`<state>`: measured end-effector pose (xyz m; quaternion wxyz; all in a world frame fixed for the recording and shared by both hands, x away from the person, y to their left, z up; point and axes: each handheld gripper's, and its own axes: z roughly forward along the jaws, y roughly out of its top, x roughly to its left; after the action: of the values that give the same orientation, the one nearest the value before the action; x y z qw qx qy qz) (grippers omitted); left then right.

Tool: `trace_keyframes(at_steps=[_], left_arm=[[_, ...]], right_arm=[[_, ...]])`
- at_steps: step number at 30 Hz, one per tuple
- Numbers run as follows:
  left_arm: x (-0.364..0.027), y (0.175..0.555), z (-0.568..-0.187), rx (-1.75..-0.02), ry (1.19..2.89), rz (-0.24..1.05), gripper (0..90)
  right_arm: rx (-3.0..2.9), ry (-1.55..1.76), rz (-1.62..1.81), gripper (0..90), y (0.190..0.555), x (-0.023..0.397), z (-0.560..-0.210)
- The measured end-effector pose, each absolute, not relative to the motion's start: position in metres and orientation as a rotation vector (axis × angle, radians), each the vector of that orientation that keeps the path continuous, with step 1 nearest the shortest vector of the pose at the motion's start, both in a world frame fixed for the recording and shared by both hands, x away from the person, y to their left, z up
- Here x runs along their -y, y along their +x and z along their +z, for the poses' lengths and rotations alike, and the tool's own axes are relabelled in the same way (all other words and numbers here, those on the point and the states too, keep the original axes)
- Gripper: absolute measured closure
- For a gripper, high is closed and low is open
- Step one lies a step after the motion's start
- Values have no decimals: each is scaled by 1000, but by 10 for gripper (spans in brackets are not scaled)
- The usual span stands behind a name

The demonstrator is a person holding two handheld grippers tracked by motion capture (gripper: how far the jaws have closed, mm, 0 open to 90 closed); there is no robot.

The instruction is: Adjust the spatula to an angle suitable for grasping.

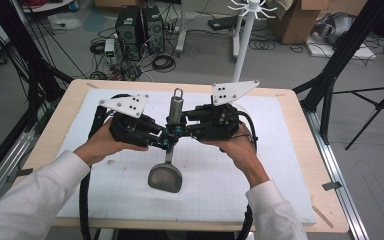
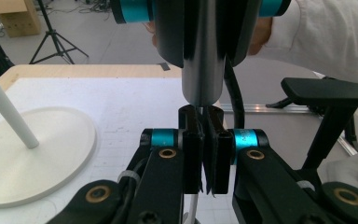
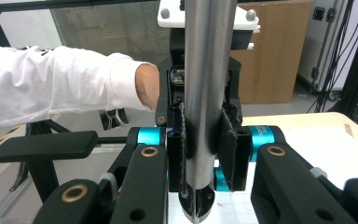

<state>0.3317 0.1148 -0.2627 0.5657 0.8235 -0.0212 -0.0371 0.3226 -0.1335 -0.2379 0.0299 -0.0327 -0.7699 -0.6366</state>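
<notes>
A steel ladle-like utensil stands tilted over the white mat, its bowl [image 1: 165, 177] resting on the mat and its thick round handle [image 1: 175, 107] rising to a ring at the top. From the left, my left gripper [image 1: 166, 143] is shut on the thin neck just below the handle. In the left gripper view the pads of that gripper [image 2: 206, 140] pinch the thin stem under the handle [image 2: 203, 70]. My right gripper [image 1: 181, 129] comes from the right and is shut on the thick handle higher up. Its pads [image 3: 228, 149] press both sides of the steel tube [image 3: 207, 70].
A white stand with a round base [image 2: 28, 154] and a pole [image 1: 243, 45] sits at the mat's far edge. The gridded white mat [image 1: 280, 165] covers most of the wooden table [image 1: 305, 125]. Computers, cables and cardboard boxes lie on the floor beyond.
</notes>
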Motion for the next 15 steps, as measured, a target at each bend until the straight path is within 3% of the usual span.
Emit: trace_keyframes(at_steps=[5, 15], left_arm=[[-114, 332, -263, 49, 1956, -75, 872], [-115, 332, -262, 10, 1945, -40, 872]], right_arm=[[2367, -113, -1964, 693, 323, 132, -239], [2424, -282, -2027, 336, 324, 134, -239]])
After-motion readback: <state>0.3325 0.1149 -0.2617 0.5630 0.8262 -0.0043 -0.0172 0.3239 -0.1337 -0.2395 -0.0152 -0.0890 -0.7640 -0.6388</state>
